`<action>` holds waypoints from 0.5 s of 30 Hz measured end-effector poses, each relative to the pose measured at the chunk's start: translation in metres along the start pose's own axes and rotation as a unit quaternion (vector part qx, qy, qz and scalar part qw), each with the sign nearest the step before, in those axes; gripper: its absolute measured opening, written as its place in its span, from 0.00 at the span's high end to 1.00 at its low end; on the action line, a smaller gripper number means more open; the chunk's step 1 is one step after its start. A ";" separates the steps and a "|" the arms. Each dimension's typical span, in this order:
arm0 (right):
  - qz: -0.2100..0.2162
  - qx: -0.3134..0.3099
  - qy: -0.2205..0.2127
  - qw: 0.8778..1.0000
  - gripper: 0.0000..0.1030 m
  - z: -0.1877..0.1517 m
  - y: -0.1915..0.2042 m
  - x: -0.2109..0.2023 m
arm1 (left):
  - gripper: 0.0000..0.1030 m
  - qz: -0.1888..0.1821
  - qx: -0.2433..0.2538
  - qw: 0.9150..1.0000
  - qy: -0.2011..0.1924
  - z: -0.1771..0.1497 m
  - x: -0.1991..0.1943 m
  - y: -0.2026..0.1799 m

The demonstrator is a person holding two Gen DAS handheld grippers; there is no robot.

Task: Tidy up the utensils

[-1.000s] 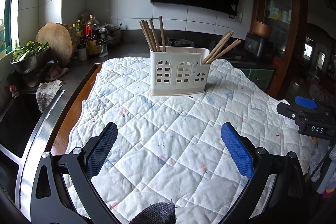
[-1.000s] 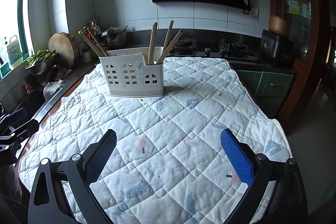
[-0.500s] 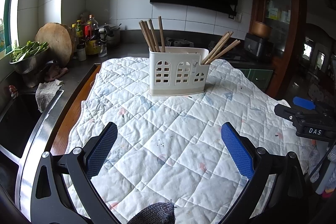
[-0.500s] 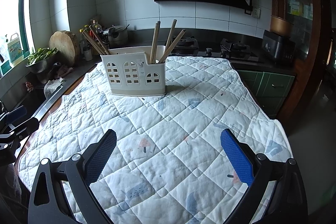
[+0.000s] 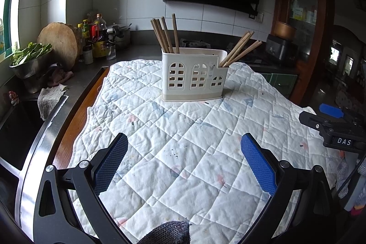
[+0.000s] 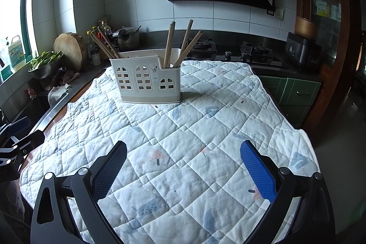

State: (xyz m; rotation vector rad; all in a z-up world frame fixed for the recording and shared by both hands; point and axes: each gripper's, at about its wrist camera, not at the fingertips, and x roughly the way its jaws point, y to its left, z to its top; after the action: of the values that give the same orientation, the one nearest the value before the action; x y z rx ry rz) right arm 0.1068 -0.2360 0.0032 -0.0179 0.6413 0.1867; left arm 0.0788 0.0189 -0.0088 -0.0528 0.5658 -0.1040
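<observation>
A cream utensil holder (image 5: 193, 74) (image 6: 146, 81) with arched cut-outs stands on a white quilted cloth (image 5: 183, 141) (image 6: 183, 141). Several wooden chopsticks (image 5: 165, 34) lean in its left compartment and several more chopsticks (image 5: 240, 48) slant out of its right one. Those on the right, chopsticks (image 6: 180, 45), rise near the middle of the right wrist view. My left gripper (image 5: 184, 166) hovers open over the near cloth, well short of the holder, holding nothing. My right gripper (image 6: 183, 166) is likewise open and empty. Each gripper shows at the other view's edge.
A counter runs along the left with a sink (image 5: 16, 134), a rag (image 5: 49, 100), a metal bowl of greens (image 5: 29, 61), a round wooden board (image 5: 60, 45) and bottles (image 5: 96, 38). A stove (image 6: 254, 54) and green cabinets (image 6: 295, 93) lie behind the table.
Both views have crept slightly closer to the holder; the grippers stay open and empty.
</observation>
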 end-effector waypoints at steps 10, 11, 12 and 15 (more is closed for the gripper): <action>0.001 0.000 0.000 1.000 0.07 -0.001 0.000 0.000 | 0.05 0.000 0.001 1.000 0.000 -0.001 0.000 -0.001; 0.000 0.000 0.000 1.000 0.07 0.000 0.000 0.000 | 0.05 -0.001 0.001 1.000 0.000 -0.001 0.000 -0.001; 0.000 0.000 0.000 1.000 0.07 -0.001 0.000 0.000 | 0.05 -0.001 0.001 1.000 0.000 -0.002 0.000 -0.001; 0.001 0.001 0.000 1.000 0.07 -0.001 0.000 0.000 | 0.05 -0.001 0.000 1.000 0.000 -0.002 0.000 -0.001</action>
State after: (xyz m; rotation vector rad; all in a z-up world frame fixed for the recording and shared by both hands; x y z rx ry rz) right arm 0.1062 -0.2361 0.0027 -0.0153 0.6414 0.1874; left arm 0.0777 0.0179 -0.0103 -0.0528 0.5666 -0.1056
